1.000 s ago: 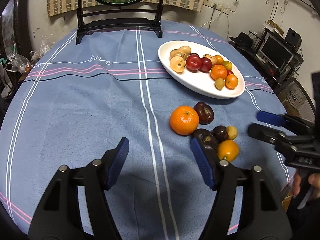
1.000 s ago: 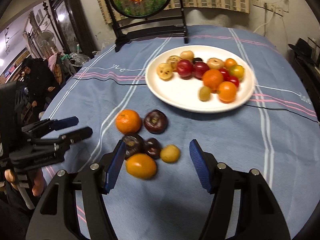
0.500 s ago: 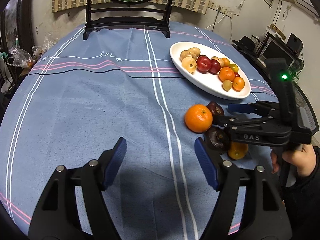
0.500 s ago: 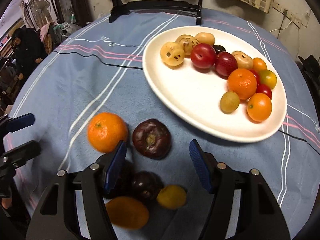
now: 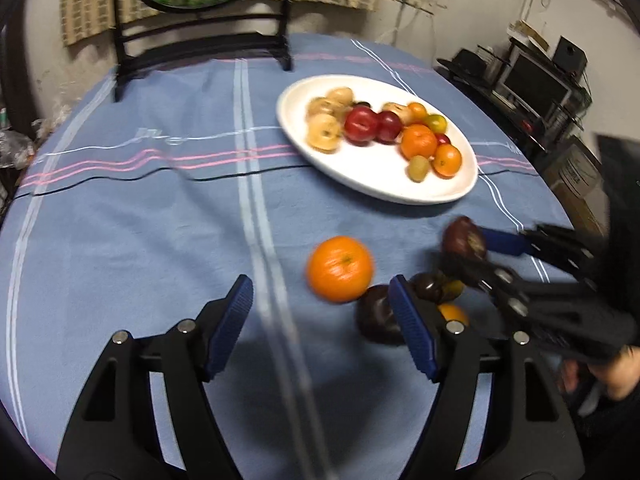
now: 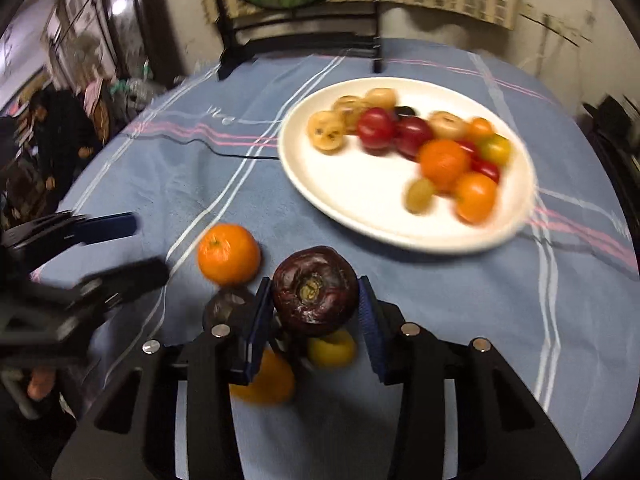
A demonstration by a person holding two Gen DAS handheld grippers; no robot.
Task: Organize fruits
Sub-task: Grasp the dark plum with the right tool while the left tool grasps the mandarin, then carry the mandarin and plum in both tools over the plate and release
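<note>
Now the right claw [image 6: 316,312] has just closed on the dark purple fruit [image 6: 315,290], gripped between its pads.

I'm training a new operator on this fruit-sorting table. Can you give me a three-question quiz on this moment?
1. True or false: the right gripper is clamped on the dark purple fruit.
2. What lies between the left gripper's fingers: A) an orange, B) only tablecloth, C) a plum?
3. Name the loose fruit lying nearest the left gripper's right finger.

Key: 1 true; 2 B; 3 another dark purple fruit, with the large orange just beyond.
</note>
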